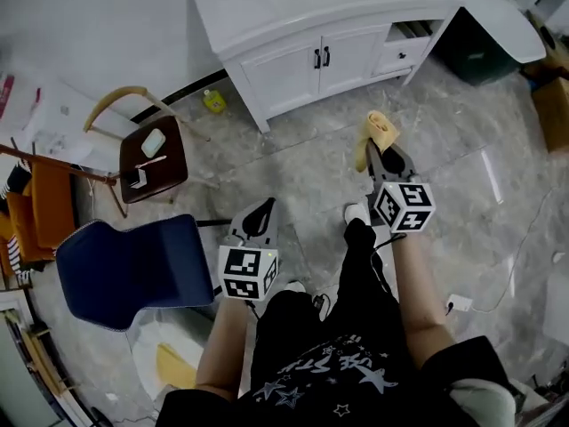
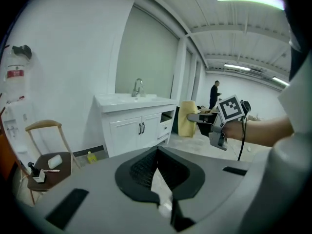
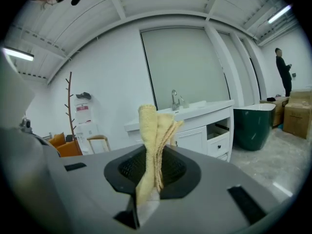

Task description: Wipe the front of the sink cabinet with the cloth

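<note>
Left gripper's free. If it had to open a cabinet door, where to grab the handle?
Probably mid-bar on a black door handle, coming straight at the cabinet front, fingers spread side to side. The handles are slim upright bars, paired close at the doors' meeting edge, so one finger must slip between them.

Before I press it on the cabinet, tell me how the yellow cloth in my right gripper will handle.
Probably floppy: the cloth bunches in folds past the shut right gripper and droops at one side. Likely light and grippy, judging by its terry-like nap.
</note>
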Action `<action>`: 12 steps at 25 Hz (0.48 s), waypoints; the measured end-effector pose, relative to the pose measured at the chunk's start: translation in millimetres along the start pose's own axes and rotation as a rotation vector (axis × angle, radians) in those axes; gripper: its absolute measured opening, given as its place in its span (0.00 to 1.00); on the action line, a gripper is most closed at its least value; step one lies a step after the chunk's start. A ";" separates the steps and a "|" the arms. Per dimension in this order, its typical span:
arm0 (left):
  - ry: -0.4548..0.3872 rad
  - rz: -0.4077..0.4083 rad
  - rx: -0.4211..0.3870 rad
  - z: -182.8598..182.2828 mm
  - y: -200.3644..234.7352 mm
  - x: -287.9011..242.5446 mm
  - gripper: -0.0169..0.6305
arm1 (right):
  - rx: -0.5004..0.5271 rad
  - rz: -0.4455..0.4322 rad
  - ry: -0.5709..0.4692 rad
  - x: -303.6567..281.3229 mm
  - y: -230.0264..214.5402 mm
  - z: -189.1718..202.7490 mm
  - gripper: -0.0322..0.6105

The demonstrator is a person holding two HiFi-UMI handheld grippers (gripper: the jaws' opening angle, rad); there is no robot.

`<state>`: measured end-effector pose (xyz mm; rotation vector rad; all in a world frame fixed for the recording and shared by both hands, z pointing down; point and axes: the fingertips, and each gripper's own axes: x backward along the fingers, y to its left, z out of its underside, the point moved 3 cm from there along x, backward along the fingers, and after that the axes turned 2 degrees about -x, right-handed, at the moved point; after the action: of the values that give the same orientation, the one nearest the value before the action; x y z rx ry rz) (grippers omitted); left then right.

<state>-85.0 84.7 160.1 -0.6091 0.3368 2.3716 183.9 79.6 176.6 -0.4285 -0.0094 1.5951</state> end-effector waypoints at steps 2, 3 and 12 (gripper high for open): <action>-0.007 0.048 -0.037 4.2 -13.9 34.0 0.05 | -0.012 0.028 -0.026 37.3 25.1 -3.8 0.15; -0.012 0.074 -0.055 6.5 -21.8 50.2 0.05 | -0.017 0.045 -0.042 56.3 35.0 -6.8 0.15; -0.028 0.208 -0.097 25.4 -76.0 156.6 0.05 | -0.048 0.179 -0.076 220.6 79.8 -16.6 0.15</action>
<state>-149.5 235.5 96.5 -0.6104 0.2852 2.6058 110.0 281.6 81.6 -0.4149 -0.0685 1.7895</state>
